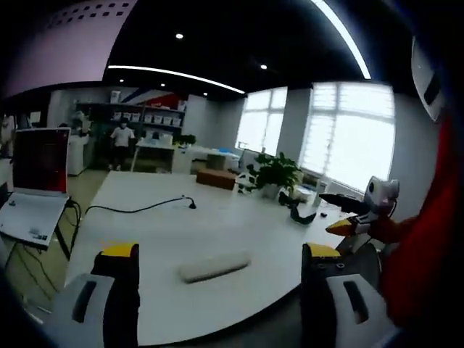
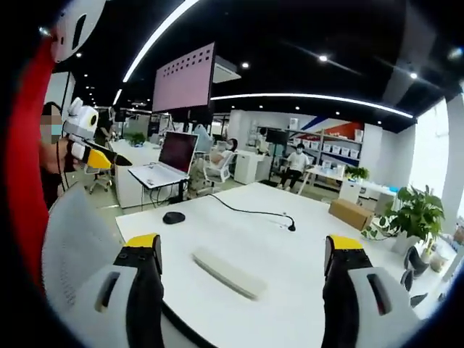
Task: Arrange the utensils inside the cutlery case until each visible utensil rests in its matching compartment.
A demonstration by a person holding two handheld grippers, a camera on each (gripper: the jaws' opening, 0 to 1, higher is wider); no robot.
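A long white cutlery case (image 1: 214,266) lies flat on the white table (image 1: 167,232), and its inside is hidden. My left gripper (image 1: 220,251) hovers over the table's near edge, open, with the case between and just beyond its yellow-tipped jaws. My right gripper (image 2: 243,242) is open too, with the same case (image 2: 228,273) lying slantwise between its jaws. Neither gripper touches the case. The right gripper (image 1: 359,221) enters the left gripper view at the right, held by a red-sleeved arm. In the right gripper view the left gripper (image 2: 87,141) shows at the far left.
An open laptop (image 2: 163,165) and a black mouse (image 2: 172,217) sit at the table's end, the laptop (image 1: 36,192) also at left. A black cable (image 2: 250,210) crosses the middle. A cardboard box (image 2: 351,212) and a potted plant (image 1: 275,174) stand at the far side.
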